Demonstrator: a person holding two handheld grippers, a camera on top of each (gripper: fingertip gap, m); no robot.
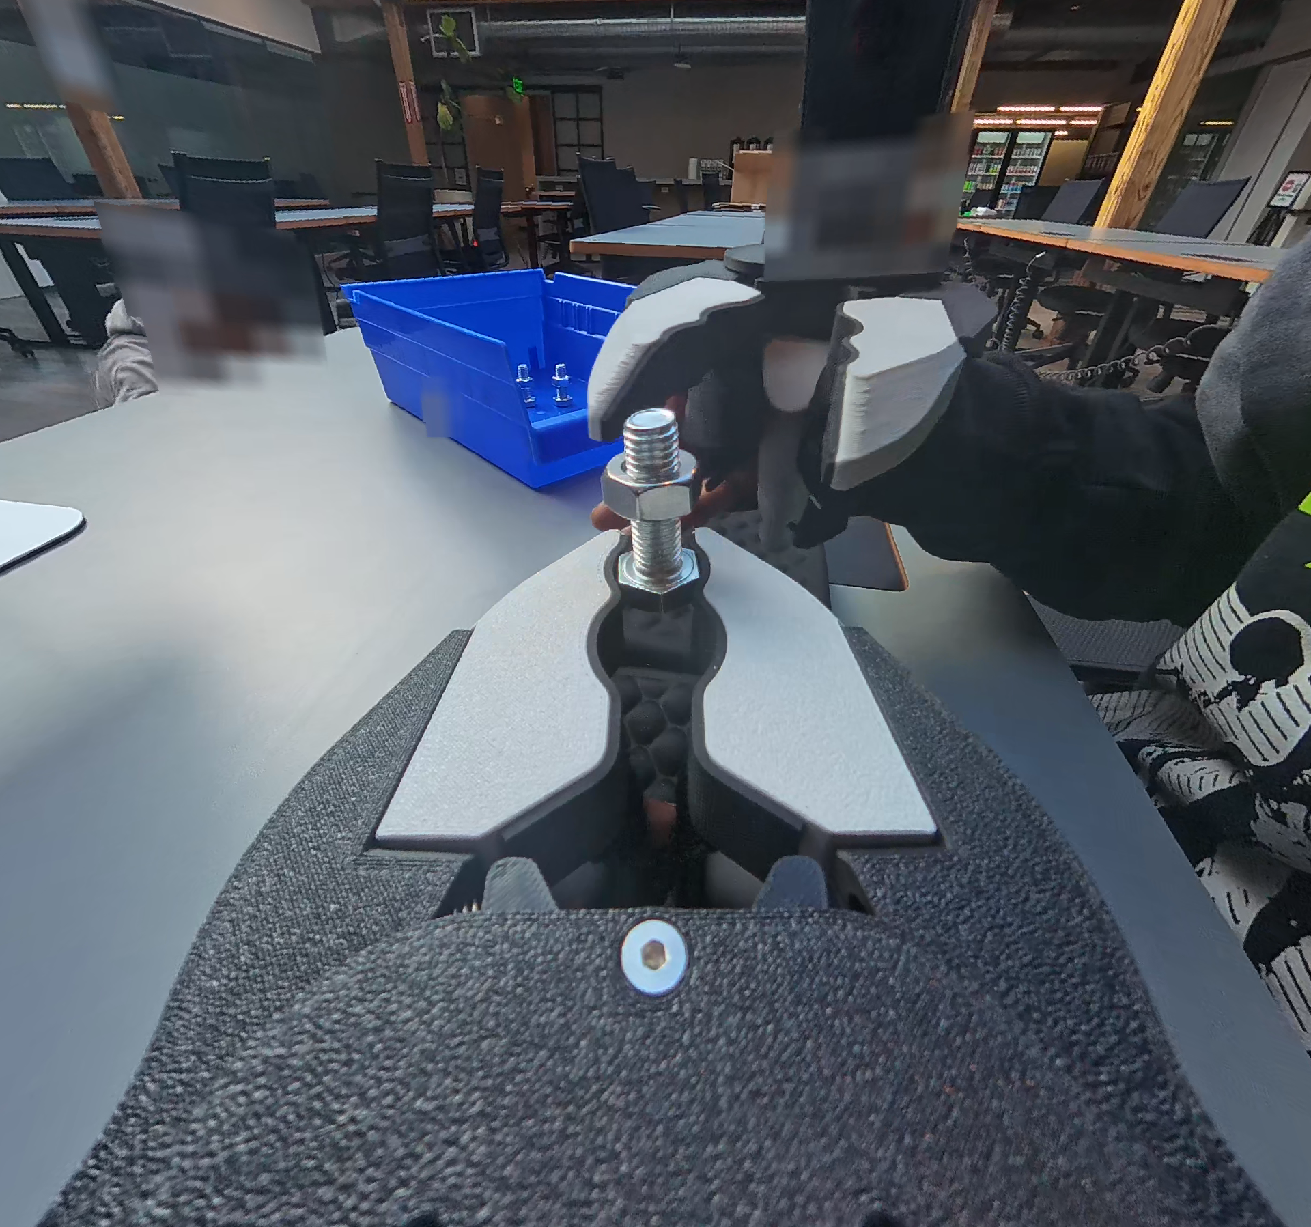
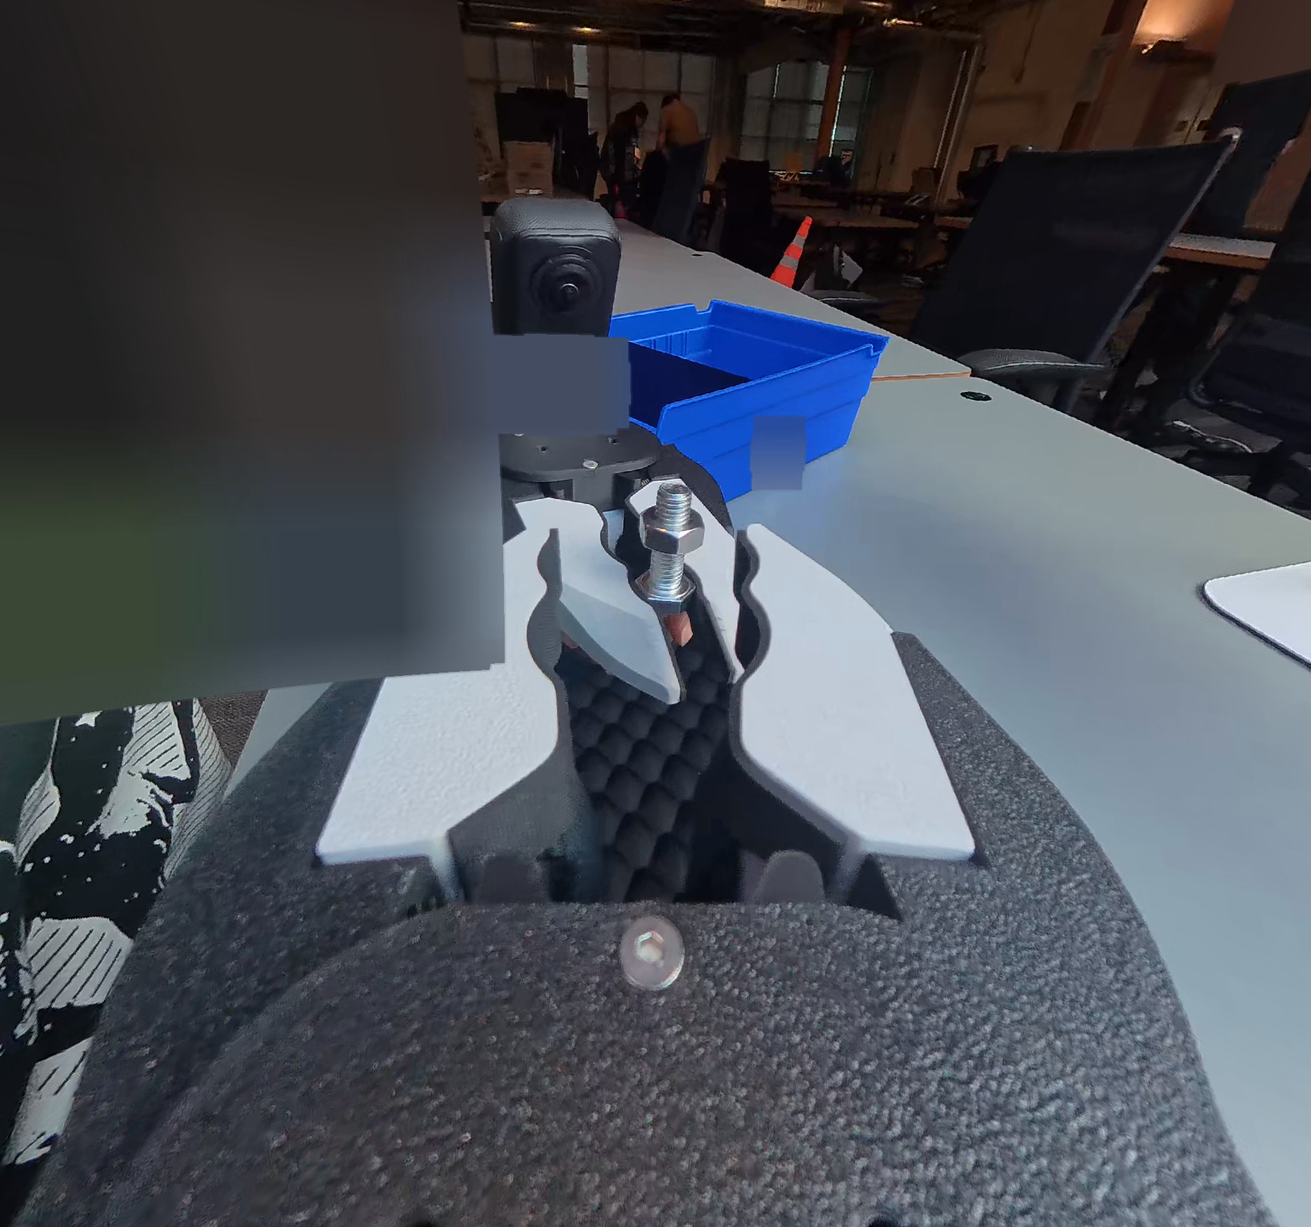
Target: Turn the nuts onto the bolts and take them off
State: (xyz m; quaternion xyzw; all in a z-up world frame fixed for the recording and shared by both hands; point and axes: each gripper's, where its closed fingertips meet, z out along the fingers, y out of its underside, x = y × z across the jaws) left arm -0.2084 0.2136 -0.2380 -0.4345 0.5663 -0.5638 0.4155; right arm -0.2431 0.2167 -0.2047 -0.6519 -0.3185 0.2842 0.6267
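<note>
Bolt (image 1: 651, 483) clamped in left tool (image 1: 656, 558); right tool (image 1: 773, 377) parted just beyond.

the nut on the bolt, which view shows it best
The left wrist view: the nut sits close and sharp, partway down the upright bolt clamped in the left gripper. The right wrist view shows it smaller, tilted, farther off.

Silver bolt (image 1: 651, 483) and nut (image 1: 647, 492) stand between the left gripper's (image 1: 656, 558) pale grey fingers (image 1: 525, 696). Beyond them sits a bright blue bin (image 1: 454, 349) on the grey table (image 1: 234, 554). Beside them is a black glove (image 1: 1050, 476) and black-and-white, possibly skull-patterned cloth (image 1: 1241, 689).
</note>
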